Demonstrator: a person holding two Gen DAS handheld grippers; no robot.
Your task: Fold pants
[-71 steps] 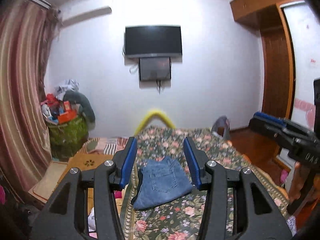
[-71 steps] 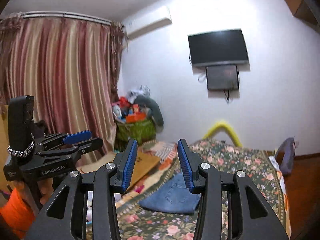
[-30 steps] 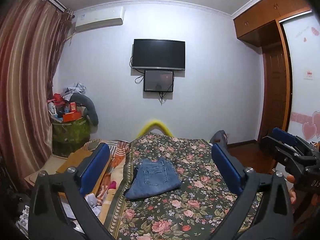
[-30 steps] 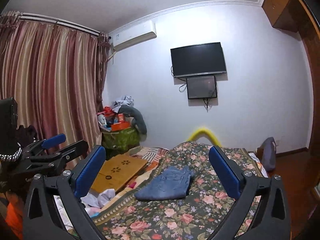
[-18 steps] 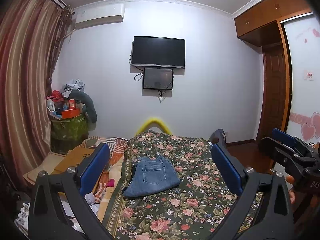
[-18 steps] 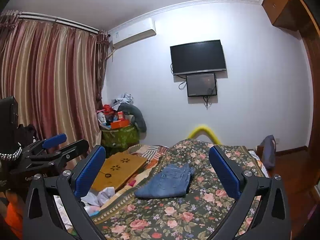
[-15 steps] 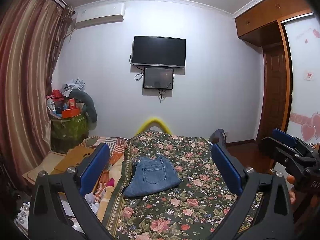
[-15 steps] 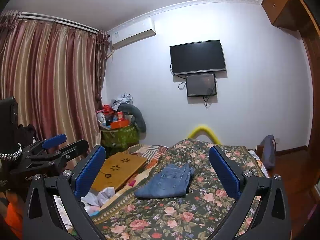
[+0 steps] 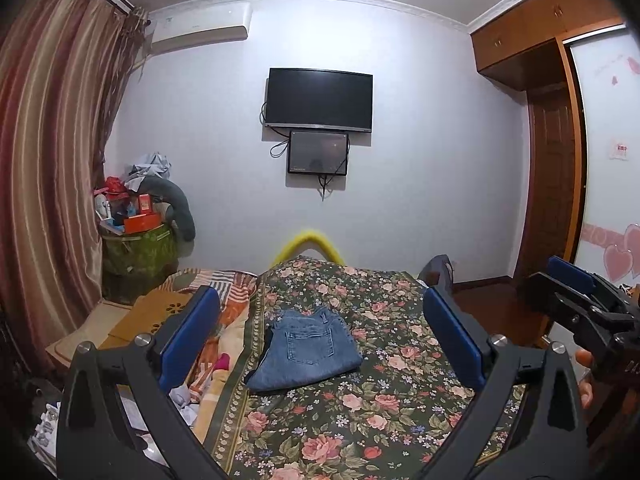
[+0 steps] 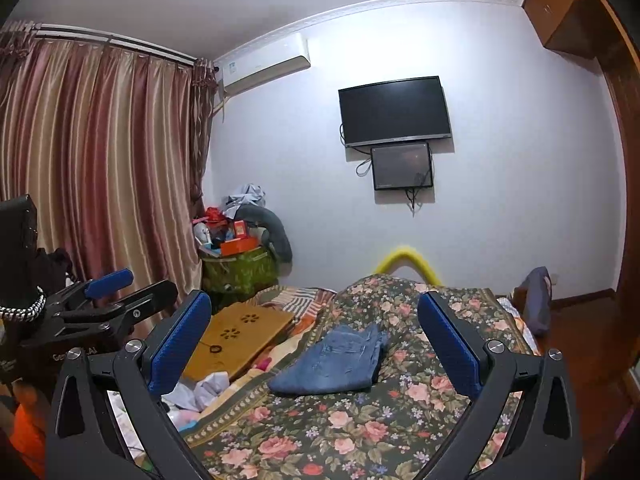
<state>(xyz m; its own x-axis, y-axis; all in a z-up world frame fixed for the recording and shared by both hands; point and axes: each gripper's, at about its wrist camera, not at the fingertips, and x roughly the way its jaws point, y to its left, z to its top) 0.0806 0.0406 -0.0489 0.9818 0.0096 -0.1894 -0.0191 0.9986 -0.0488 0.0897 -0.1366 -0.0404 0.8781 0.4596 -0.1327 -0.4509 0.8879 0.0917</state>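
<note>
In the right wrist view the left claw (image 10: 132, 296) bears partly hidden white lettering, "Gen…AI"; nothing else reads clearly.

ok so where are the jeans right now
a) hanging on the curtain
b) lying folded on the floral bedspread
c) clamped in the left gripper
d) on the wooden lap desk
b: the folded jeans lie on the floral bedspread, while the left gripper and right gripper are both open and clear of them.

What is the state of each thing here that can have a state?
Jeans: folded, lying flat on the floral bedspread, untouched.
Left hand-held gripper: open, holding nothing.
Right hand-held gripper: open, holding nothing.
Television: screen dark.
Curtain: drawn shut.
</note>
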